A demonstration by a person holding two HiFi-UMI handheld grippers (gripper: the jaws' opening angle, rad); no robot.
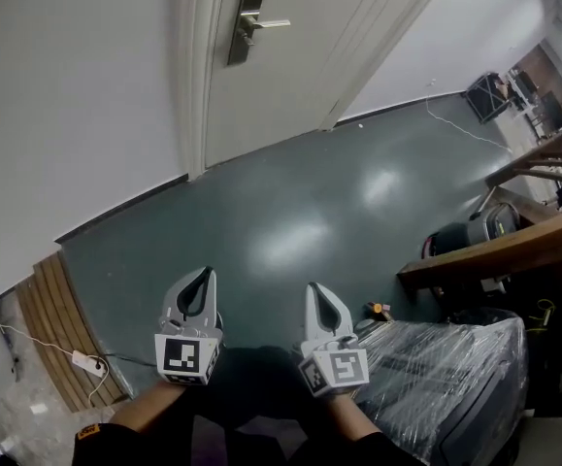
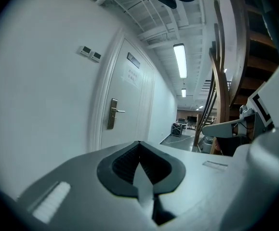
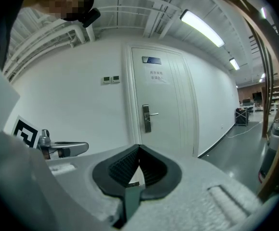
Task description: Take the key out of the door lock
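Lock [image 1: 247, 22]: far off; key too small to tell
Left gripper [image 1: 204, 277]: low, jaws together, empty
Right gripper [image 1: 314, 291]: low, closed, empty

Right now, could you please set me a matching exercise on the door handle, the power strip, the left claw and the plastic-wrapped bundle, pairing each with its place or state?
Things:
1. door handle
2. power strip
3. left claw
4. plastic-wrapped bundle

Place or state:
A. shut, with nothing in it
B. low on the left, next to the wooden slats
C. on the white door, at the top of the head view
D. low on the right, beside the right claw

Pairs: 1-C, 2-B, 3-A, 4-D
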